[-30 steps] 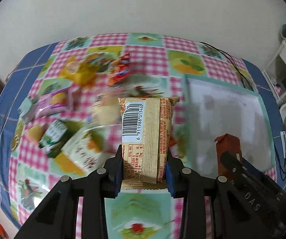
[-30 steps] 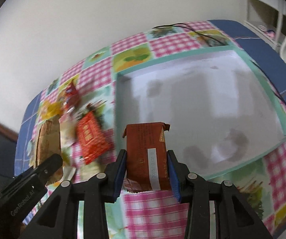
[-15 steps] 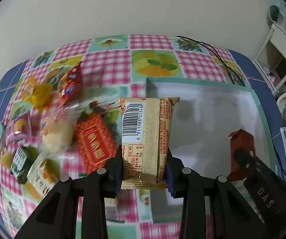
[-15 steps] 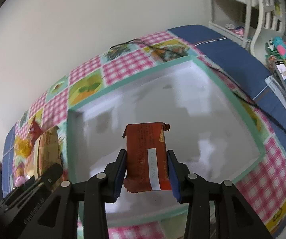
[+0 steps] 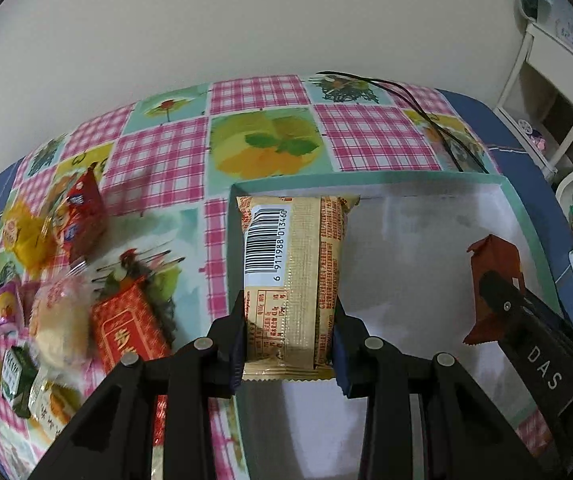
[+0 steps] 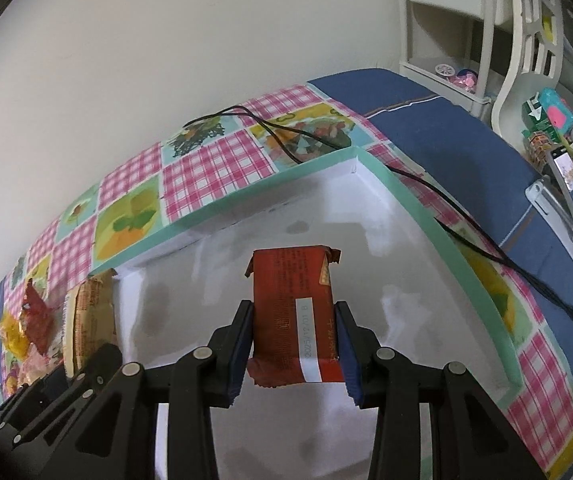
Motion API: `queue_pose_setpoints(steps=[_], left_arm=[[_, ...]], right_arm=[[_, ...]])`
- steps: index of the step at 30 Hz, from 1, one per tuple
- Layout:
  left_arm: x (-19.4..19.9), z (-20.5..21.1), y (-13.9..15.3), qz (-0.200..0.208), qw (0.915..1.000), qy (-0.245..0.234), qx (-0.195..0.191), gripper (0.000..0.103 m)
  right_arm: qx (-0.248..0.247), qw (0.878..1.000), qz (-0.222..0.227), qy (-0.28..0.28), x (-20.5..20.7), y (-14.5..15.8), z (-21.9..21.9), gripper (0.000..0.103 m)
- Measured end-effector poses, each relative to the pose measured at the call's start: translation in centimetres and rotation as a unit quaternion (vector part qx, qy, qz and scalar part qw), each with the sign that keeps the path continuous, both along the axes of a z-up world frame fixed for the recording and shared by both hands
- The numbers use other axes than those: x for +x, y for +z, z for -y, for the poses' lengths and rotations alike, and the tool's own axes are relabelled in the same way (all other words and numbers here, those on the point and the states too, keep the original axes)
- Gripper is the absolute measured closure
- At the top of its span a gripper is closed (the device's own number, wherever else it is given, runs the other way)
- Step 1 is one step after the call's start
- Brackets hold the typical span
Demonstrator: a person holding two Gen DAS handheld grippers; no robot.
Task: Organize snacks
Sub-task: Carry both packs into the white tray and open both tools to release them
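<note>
Both tools over the tray, each gripping a snack.
Left tool [image 5: 289, 354] clamps beige packet [image 5: 292, 276] above left rim of tray [image 6: 418, 208]; right tool [image 6: 295, 346] clamps red packet [image 6: 292, 304] over bare white floor.

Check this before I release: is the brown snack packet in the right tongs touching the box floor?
Cannot tell. The right wrist view shows the right tongs shut on the brown snack packet over the white box, but the packet hides any gap beneath.
</note>
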State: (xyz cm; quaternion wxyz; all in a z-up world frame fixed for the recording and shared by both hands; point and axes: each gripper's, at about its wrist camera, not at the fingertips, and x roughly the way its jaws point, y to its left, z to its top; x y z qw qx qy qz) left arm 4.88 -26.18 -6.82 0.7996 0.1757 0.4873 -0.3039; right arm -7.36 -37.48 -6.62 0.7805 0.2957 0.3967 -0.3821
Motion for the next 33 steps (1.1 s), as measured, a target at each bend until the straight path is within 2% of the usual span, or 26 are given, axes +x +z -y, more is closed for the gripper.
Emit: queue_pose_setpoints(steps=[14,18,25,33], left_arm=[[1.0,1.5,-1.3,0.005,0.9999,-0.014,-0.003,0.066],[1.3,1.4,-1.3,-0.007,0.9999,-0.013,-0.005,0.066],[1.0,1.1,0.3,-0.019,0.9996,-0.015,-0.014,0.055],[1.0,-0.3,2.3,-0.026,0.9996,0.006,0.005,0.051]], right_arm=[[-0.008,1.0,-0.011,0.01,2.2,-1.6,1.5,0.061],[-0.011,1.0,-0.011,0.01,2.3,-1.5,1.4,0.061],[-0.018,1.0,-0.014,0.011,2.2,-0.2,1.1,0.06],[-0.021,0.999,-0.025,0.009,0.9,1.8,0.3,0.06]])
